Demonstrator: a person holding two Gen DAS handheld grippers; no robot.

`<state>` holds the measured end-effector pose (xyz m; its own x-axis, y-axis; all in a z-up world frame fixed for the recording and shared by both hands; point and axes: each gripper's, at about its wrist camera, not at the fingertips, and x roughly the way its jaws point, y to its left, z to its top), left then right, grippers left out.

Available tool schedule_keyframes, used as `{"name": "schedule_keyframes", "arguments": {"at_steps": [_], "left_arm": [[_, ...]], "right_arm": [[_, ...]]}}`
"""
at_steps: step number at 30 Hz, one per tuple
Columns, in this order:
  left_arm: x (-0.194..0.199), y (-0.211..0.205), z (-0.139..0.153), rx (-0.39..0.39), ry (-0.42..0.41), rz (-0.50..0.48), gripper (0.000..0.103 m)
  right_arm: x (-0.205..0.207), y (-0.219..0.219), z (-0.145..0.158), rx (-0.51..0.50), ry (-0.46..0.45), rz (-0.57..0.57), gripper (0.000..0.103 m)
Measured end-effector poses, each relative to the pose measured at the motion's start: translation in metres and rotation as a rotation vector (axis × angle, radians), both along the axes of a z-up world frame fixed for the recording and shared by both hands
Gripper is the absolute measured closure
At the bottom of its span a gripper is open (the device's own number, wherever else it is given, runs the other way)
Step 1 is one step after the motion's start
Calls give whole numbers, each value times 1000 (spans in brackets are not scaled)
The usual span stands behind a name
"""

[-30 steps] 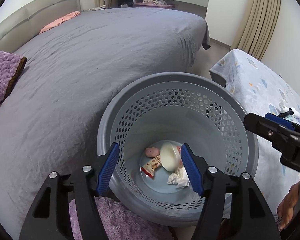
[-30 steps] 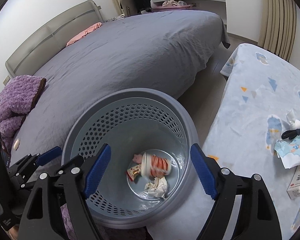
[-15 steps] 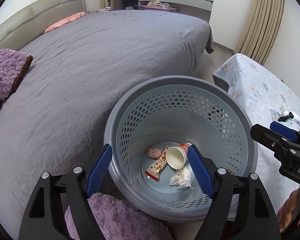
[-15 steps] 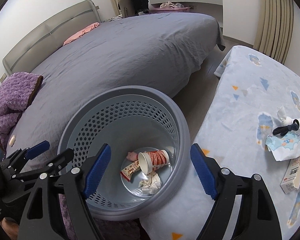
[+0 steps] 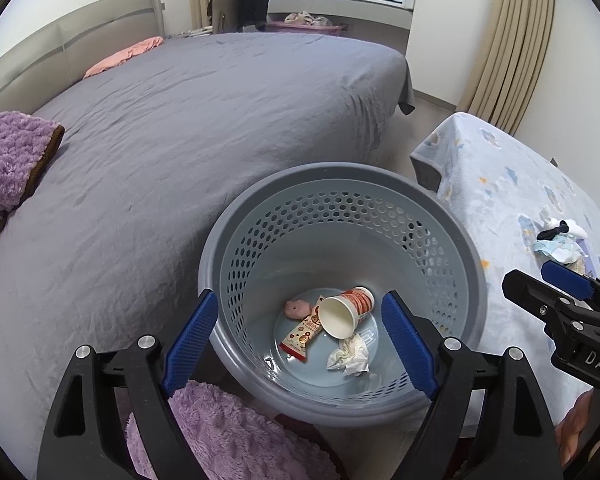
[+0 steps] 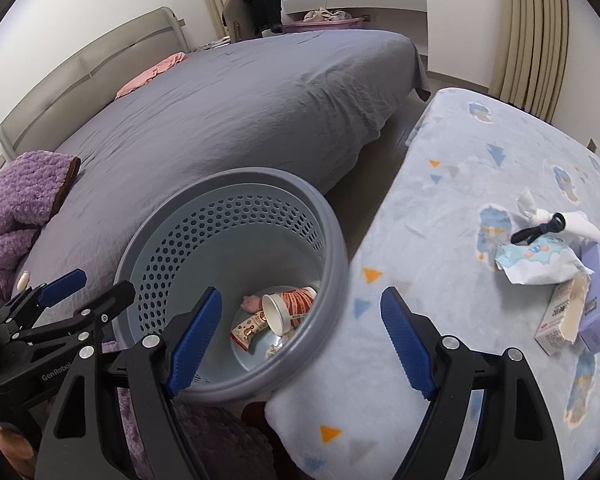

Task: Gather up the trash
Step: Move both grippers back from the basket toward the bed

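Grey basket holds cup, wrapper, tissue | table: wrapper, cartons left | left tool opening, empty | right tool apart, empty

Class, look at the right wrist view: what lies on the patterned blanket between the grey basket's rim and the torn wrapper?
Nothing. In the right wrist view the patterned blanket is bare between the grey basket and the torn wrapper.
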<state>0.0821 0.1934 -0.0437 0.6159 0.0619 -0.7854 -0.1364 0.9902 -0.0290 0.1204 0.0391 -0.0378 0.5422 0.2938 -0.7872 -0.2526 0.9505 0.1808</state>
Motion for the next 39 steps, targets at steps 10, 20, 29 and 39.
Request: {"name": "schedule_keyframes", "arguments": {"at_steps": [10, 20, 29, 39], "left_arm": [[-11, -22, 7, 0, -9, -41, 19], [-16, -58, 5, 5, 2, -114, 19], [-16, -96, 5, 9, 7, -186, 19], [-9, -144, 7, 7, 5, -269, 19]], "right_arm": [[-25, -36, 4, -3, -7, -70, 25], [-50, -88, 0, 5, 3, -169, 25], [-71, -141, -5, 8, 11, -267, 25], [-88, -201, -5, -6, 6, -381, 25]]}}
